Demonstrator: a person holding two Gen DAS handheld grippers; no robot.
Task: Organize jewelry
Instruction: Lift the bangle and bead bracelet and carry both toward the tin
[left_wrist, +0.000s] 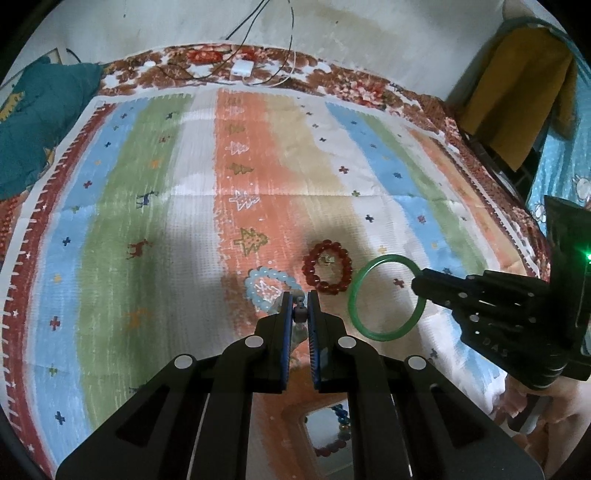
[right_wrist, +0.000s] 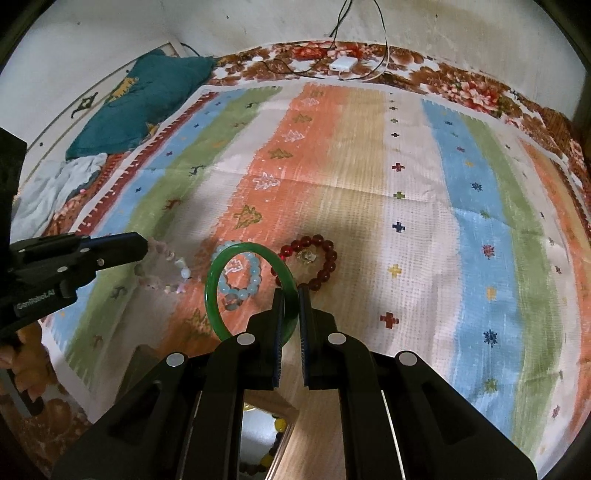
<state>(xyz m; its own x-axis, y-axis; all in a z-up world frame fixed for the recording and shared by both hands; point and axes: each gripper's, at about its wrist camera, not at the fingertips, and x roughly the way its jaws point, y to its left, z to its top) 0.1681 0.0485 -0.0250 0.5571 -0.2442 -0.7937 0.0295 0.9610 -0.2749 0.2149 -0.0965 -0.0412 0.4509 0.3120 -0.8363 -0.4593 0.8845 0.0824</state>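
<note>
Jewelry is mid-sort over the striped cloth (left_wrist: 177, 206), near its front edge. On the left, the left gripper (left_wrist: 300, 306) has its fingers clamped on a pale beaded bracelet (right_wrist: 168, 271), pinched by one bead, so it could slip out. Lying on the cloth, the light blue bracelet (left_wrist: 266, 286) and red bead bracelet (left_wrist: 327, 267) sit close together. On the right, the right gripper (right_wrist: 291, 299) is squeezed on the green bangle (right_wrist: 221, 275); smooth and hard, it may pivot or drop. The wooden box (right_wrist: 314, 424) below is mostly hidden behind the grippers, its contents unclear.
</note>
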